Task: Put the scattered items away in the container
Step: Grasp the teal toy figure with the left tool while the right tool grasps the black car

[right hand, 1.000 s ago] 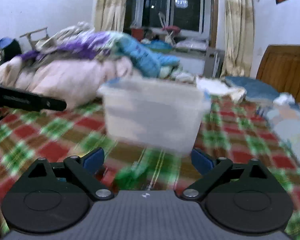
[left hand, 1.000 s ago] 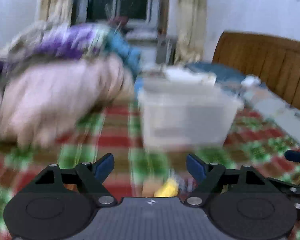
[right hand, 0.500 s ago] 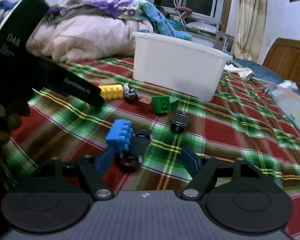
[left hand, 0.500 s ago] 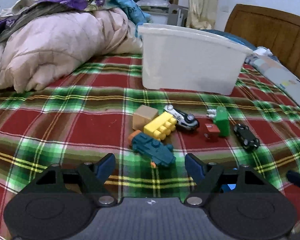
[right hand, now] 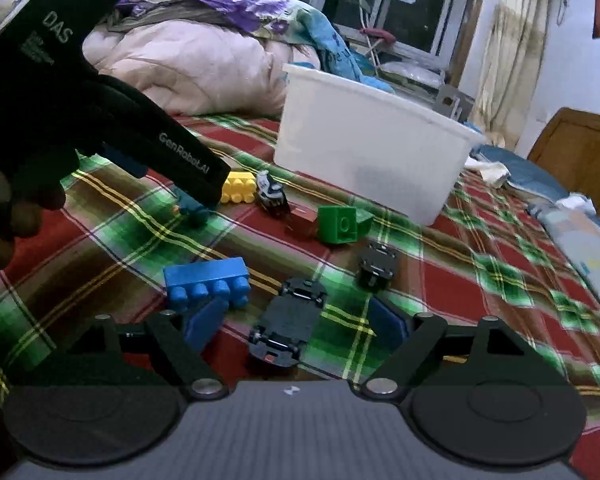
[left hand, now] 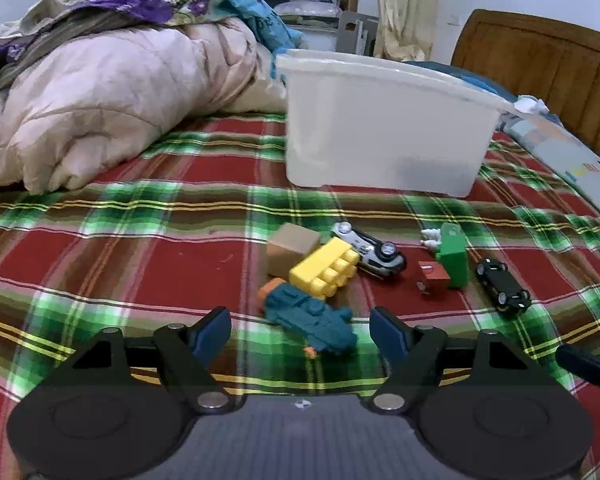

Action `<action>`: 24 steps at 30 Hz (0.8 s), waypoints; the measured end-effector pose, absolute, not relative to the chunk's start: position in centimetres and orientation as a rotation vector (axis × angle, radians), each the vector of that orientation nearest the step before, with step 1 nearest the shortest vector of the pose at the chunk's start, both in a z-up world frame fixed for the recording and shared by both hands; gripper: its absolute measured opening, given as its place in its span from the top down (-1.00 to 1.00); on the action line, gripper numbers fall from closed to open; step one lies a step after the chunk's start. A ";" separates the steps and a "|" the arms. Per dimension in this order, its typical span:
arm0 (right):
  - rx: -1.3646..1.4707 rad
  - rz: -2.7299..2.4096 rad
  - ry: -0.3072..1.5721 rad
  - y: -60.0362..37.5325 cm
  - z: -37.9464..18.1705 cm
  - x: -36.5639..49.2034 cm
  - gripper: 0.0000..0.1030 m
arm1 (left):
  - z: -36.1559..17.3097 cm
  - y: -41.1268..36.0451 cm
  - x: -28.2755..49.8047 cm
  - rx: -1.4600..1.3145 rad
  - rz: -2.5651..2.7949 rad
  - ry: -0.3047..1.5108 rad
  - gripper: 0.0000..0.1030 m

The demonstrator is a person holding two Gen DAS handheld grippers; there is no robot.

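A white plastic bin (left hand: 384, 128) stands on the plaid bedspread; it also shows in the right wrist view (right hand: 364, 140). Toys lie in front of it: a teal toy (left hand: 312, 322), a yellow brick (left hand: 324, 270), a tan cube (left hand: 290, 248), a silver car (left hand: 370, 250), a green block (left hand: 454, 254), a small red piece (left hand: 432, 276) and a black car (left hand: 502, 290). My left gripper (left hand: 300, 328) is open, straddling the teal toy. My right gripper (right hand: 296, 320) is open around an overturned black car (right hand: 288, 322), beside a blue brick (right hand: 206, 280).
A pink quilt and piled bedding (left hand: 112, 96) fill the left. A wooden headboard (left hand: 540, 68) stands at the right. The left gripper's body (right hand: 100, 92) crosses the left of the right wrist view. Another black car (right hand: 376, 266) lies near the green block (right hand: 340, 224).
Both grippers have dropped from bin height down to the toys. The left one has closed in on the teal toy, the right one on the overturned black car.
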State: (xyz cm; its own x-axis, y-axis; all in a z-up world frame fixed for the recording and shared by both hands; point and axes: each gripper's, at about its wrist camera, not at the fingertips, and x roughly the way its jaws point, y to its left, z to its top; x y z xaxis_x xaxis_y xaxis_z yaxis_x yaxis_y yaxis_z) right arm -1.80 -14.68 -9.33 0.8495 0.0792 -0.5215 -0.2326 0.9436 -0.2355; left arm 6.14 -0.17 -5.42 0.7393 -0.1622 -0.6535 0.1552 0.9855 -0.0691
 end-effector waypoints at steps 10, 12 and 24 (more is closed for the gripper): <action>-0.202 0.154 0.588 -15.1 -10.1 -1.4 0.05 | -6.9 -1.2 7.3 -0.033 -0.119 0.723 -0.31; -0.199 0.168 0.589 -15.1 -10.1 -1.3 0.18 | -7.0 -1.4 7.4 -0.017 -0.108 0.711 -0.12; -0.157 0.199 0.594 -15.3 -9.9 -1.2 0.35 | -6.9 0.1 6.9 -0.095 -0.138 0.708 -0.05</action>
State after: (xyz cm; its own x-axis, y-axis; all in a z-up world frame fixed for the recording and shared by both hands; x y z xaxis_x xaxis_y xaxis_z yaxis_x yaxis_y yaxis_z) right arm -1.16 -15.26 -9.87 0.8107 0.1402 -0.5685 -0.2300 0.9691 -0.0889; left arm 6.92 0.12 -6.93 0.7511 -0.1587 -0.6409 0.0940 0.9865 -0.1341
